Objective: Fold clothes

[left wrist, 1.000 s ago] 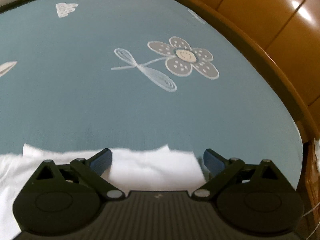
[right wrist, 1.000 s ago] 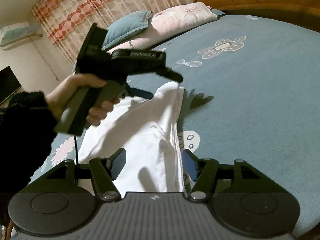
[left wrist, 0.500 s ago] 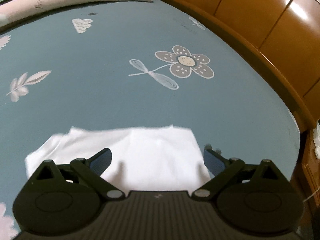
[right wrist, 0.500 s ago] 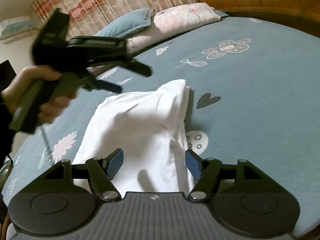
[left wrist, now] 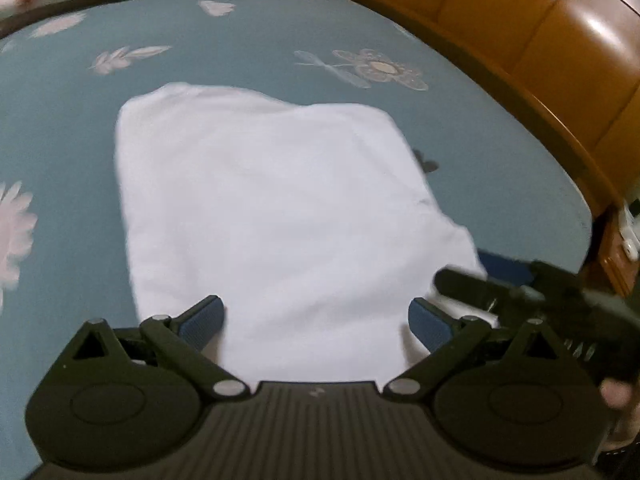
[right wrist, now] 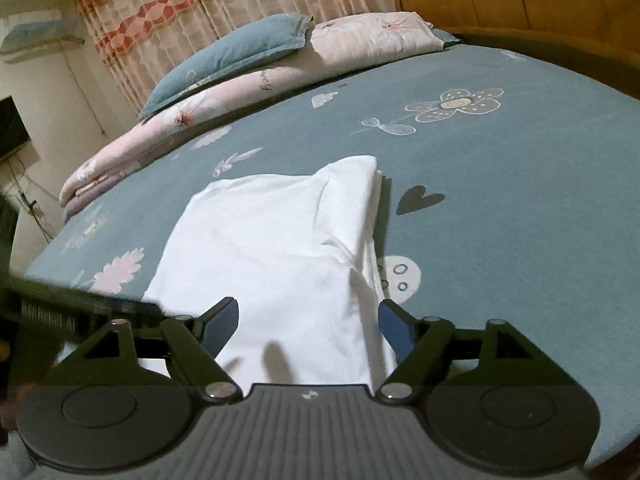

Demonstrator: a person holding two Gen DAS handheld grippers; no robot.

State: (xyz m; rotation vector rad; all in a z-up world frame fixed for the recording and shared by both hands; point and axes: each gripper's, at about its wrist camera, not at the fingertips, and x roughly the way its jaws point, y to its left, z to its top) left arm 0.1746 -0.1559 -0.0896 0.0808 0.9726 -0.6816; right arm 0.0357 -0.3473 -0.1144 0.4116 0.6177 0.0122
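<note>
Right claw spread wide, jaws just been opening, nothing gripped, left claw also wide and empty, folded white garment flat on the blue bed, long axis running away toward the pillows

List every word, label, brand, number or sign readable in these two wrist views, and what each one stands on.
Cursive writing on the pink quilt: there, but too small and tilted to read.
Small white emblem on the right gripper body: a mark, not letters.
The same emblem on the left gripper body: blurred, no letters.
Pale marks on the side of the right gripper as seen from the left wrist: too blurred to read.
White garment, blue bedsheet: no text, only printed flowers and a heart.
</note>
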